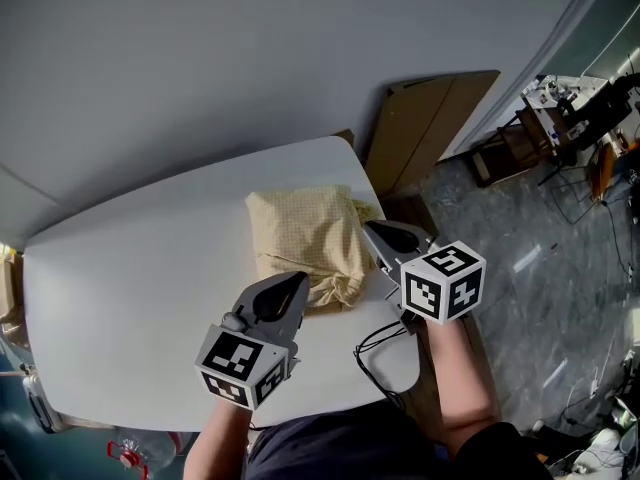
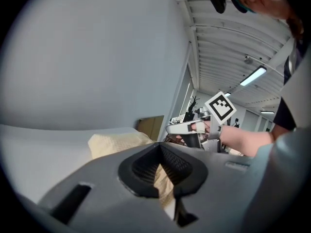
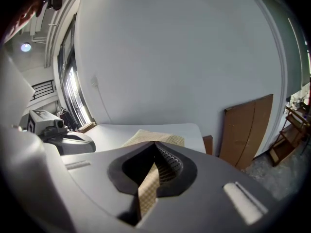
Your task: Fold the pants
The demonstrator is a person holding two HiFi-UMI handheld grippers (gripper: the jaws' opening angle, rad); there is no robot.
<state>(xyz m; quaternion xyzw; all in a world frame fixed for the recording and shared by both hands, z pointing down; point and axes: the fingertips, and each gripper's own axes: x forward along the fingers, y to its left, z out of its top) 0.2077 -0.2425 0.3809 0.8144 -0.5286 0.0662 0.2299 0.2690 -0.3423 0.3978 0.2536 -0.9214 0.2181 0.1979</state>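
The left gripper (image 2: 158, 147) was pressed shut on a fold of the pants (image 1: 300, 233), pale yellow checked cloth showing between its pads. The right gripper (image 3: 154, 144) was likewise closed on a strip of the same fabric. Each carried a marker cube (image 1: 443, 281) printed with black-and-white square codes. The pants lay folded in a compact bundle on the right half of the white table (image 1: 130, 278), close to its right edge. The table's left half was open. A black cable (image 1: 375, 353) looped over the near edge. A brown board (image 1: 425, 118) leaned against the wall (image 1: 250, 58) past the far right corner.
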